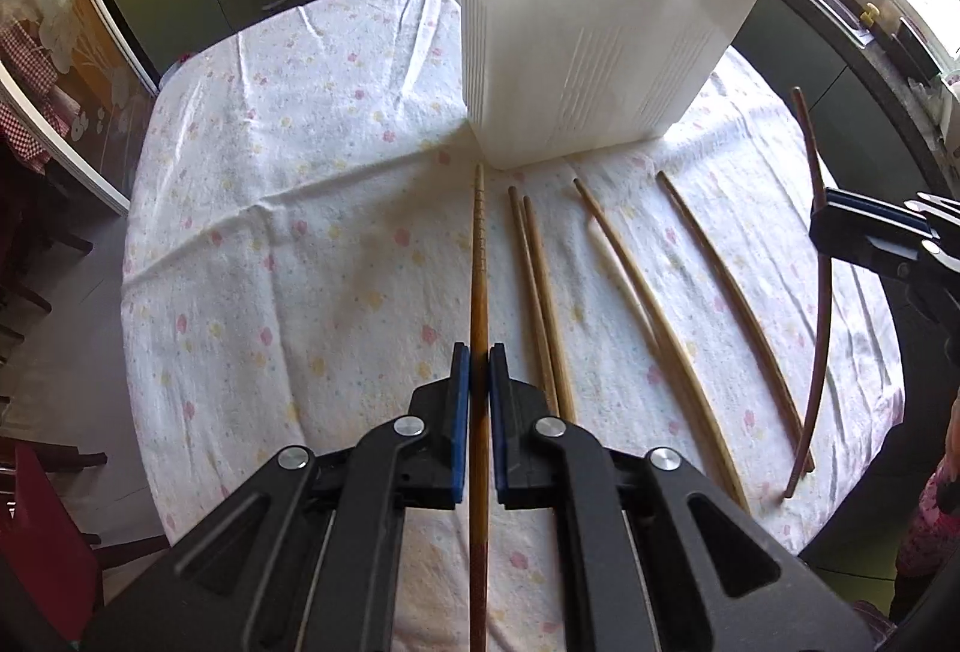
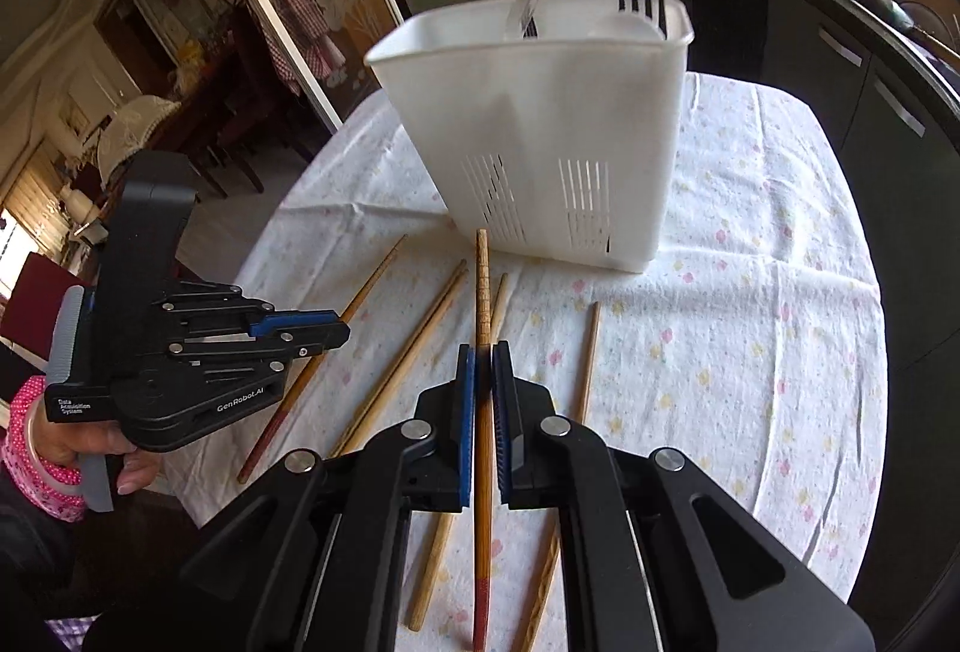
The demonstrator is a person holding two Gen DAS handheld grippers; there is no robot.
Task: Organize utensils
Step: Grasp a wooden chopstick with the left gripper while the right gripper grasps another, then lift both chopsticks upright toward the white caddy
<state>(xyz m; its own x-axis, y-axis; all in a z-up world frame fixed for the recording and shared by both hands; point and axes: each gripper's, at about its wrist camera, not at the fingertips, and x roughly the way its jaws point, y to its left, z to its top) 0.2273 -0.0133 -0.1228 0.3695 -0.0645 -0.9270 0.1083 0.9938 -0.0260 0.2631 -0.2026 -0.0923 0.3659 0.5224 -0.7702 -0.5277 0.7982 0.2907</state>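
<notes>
My left hand-held gripper [image 1: 479, 352] is clamped on a wooden chopstick [image 1: 478, 256]. Its long axis runs straight ahead between the pads, its ridged tip aimed at the base of the white utensil caddy [image 1: 576, 52]. My right hand-held gripper [image 2: 483, 352] is likewise closed on a red-ended chopstick [image 2: 482, 292], which also points lengthwise toward the caddy. Loose chopsticks [image 1: 636, 292] lie on the cloth-covered surface [image 1: 270, 232] in front of the caddy, roughly parallel, tips toward it. Black fork tines [image 2: 642, 7] stand up from the caddy's rim.
</notes>
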